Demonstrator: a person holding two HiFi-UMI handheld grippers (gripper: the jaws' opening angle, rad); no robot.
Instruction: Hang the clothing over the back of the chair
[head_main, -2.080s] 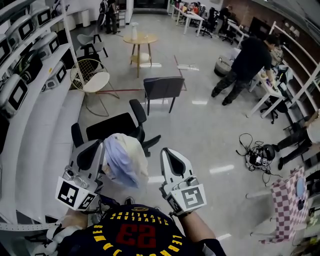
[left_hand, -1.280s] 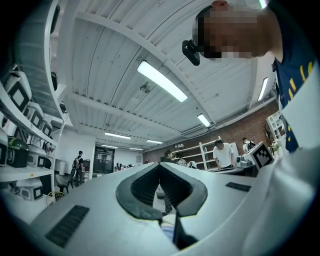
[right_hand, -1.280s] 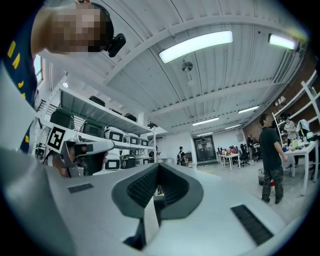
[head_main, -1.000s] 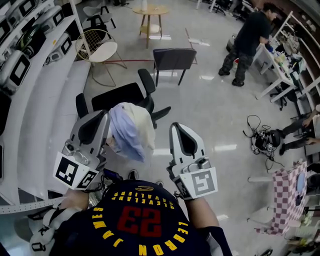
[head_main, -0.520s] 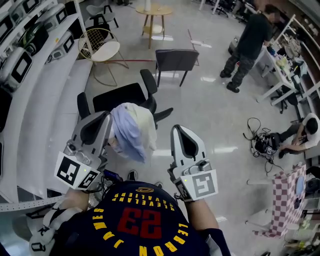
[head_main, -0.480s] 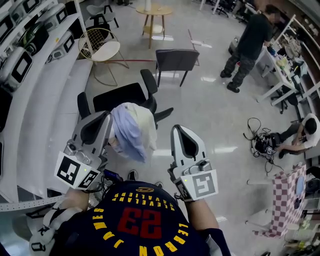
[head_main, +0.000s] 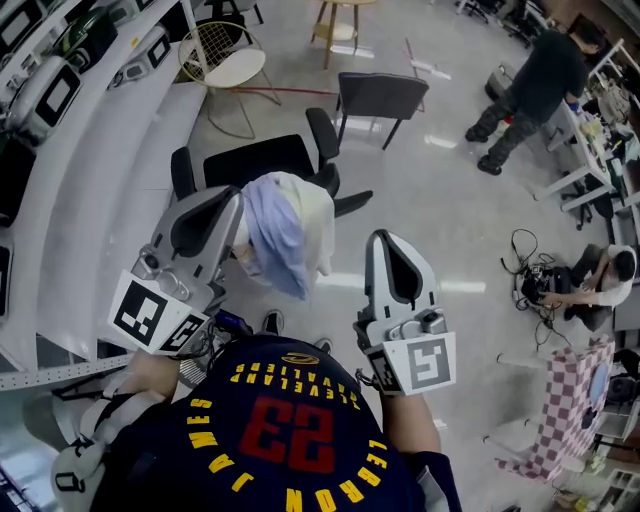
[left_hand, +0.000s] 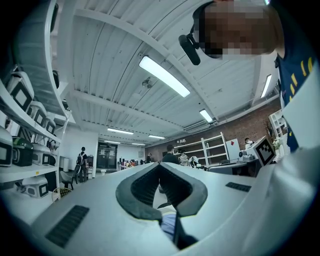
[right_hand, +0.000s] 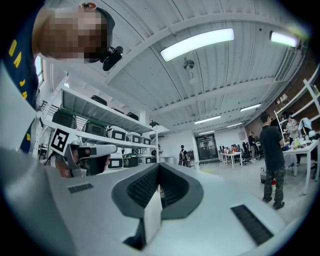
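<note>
While the clothing (head_main: 287, 222) hangs clamped in the left gripper (head_main: 234, 207), near the black chair (head_main: 262, 158), nothing drapes its back yet; right gripper (head_main: 386, 242) pinched together, empty. Approach and draping remain, I judge.

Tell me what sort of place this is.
Probably a lab or workshop office: long shelves lined with boxy machines, a swivel chair, and a tangle of cables on the polished floor.
</note>
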